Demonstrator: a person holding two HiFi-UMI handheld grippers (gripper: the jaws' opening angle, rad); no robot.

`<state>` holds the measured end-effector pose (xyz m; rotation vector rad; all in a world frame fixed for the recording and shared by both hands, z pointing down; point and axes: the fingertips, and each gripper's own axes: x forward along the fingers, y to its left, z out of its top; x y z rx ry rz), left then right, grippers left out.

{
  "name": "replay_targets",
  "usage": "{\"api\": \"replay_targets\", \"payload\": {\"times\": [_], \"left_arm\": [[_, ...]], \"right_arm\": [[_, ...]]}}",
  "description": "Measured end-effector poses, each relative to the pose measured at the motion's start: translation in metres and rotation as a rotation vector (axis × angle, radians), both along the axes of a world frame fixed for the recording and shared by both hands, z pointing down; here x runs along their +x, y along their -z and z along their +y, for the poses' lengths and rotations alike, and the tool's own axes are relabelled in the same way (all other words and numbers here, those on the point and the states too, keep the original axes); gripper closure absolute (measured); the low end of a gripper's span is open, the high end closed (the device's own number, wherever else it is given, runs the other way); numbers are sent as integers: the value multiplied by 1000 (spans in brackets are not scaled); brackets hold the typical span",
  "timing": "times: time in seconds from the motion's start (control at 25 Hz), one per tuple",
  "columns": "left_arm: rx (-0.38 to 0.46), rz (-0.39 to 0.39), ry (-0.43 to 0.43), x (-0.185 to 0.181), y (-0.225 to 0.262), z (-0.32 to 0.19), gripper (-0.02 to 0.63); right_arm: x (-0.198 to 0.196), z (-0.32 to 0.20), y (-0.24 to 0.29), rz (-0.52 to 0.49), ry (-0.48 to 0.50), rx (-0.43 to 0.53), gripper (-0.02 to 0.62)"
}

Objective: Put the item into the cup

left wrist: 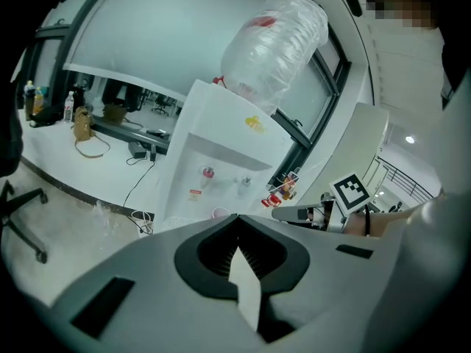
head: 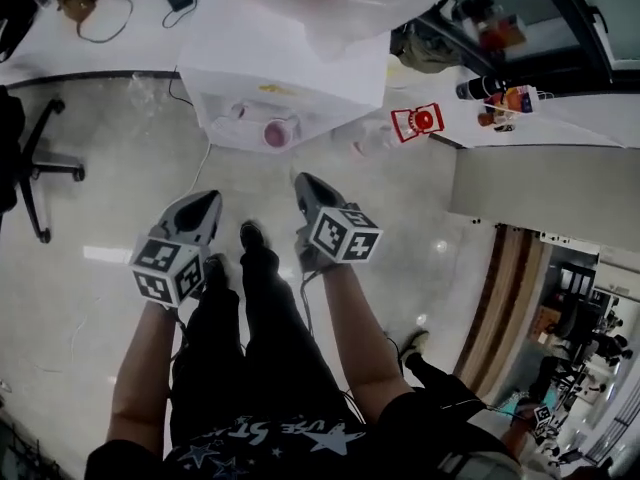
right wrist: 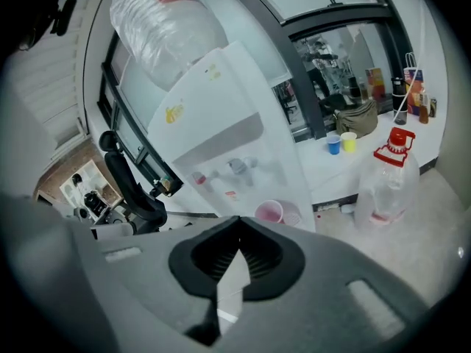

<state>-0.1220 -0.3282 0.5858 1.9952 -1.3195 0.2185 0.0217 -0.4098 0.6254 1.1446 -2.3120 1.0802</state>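
Observation:
A pink cup (head: 276,133) stands on the drip tray of a white water dispenser (head: 290,58) ahead of me; it also shows in the left gripper view as the pink cup (left wrist: 219,212) and in the right gripper view as the pink cup (right wrist: 269,212). My left gripper (head: 210,200) and right gripper (head: 303,181) are held side by side above the floor, well short of the dispenser. Both are shut, tips together, with nothing between them, as the left gripper (left wrist: 237,219) and right gripper (right wrist: 237,219) show in their own views. No item for the cup is in sight.
A big clear bottle with a red cap (right wrist: 386,182) stands on the floor right of the dispenser. Behind it, a white counter (head: 540,118) carries bottles and a blue cup (right wrist: 333,144). An office chair (head: 40,168) is at the left. My legs are below.

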Motion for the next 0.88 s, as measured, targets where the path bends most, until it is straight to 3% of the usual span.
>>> {"api": "replay_targets", "payload": {"times": [0.88], "left_arm": [[-45,9,90,-9,-68,-56,600]], "right_arm": [[-33,-83,-73,-12,91,-15,595]]}}
